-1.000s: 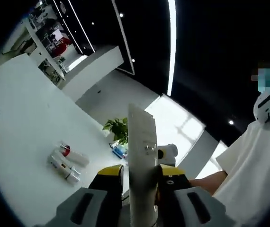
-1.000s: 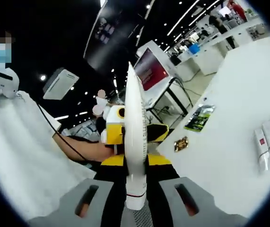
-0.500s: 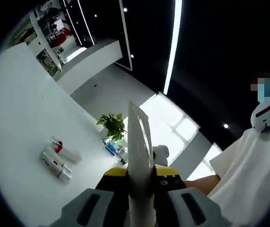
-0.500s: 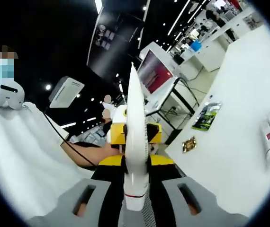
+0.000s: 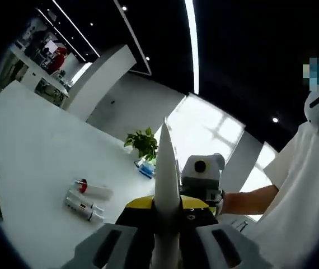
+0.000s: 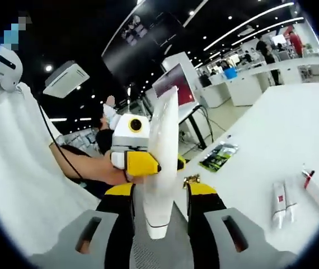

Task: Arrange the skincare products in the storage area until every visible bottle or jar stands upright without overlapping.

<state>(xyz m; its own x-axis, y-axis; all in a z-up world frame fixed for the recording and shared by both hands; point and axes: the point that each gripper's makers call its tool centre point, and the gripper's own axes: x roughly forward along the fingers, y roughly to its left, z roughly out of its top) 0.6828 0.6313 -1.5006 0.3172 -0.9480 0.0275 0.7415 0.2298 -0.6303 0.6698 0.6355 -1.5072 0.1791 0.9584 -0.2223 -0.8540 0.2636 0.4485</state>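
Left gripper view: both grippers (image 5: pixel 167 224) clamp one white tube (image 5: pixel 167 185) aloft, apparently for transfer, above tubes (image 5: pixel 87 199) lying on the table (image 5: pixel 31 145).

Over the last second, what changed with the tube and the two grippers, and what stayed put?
The white tube stayed clamped in both the left gripper and right gripper; nothing was let go. In the right gripper view it now tilts instead of standing centred. Both cameras swung. The tubes lying on the table kept their arrangement.
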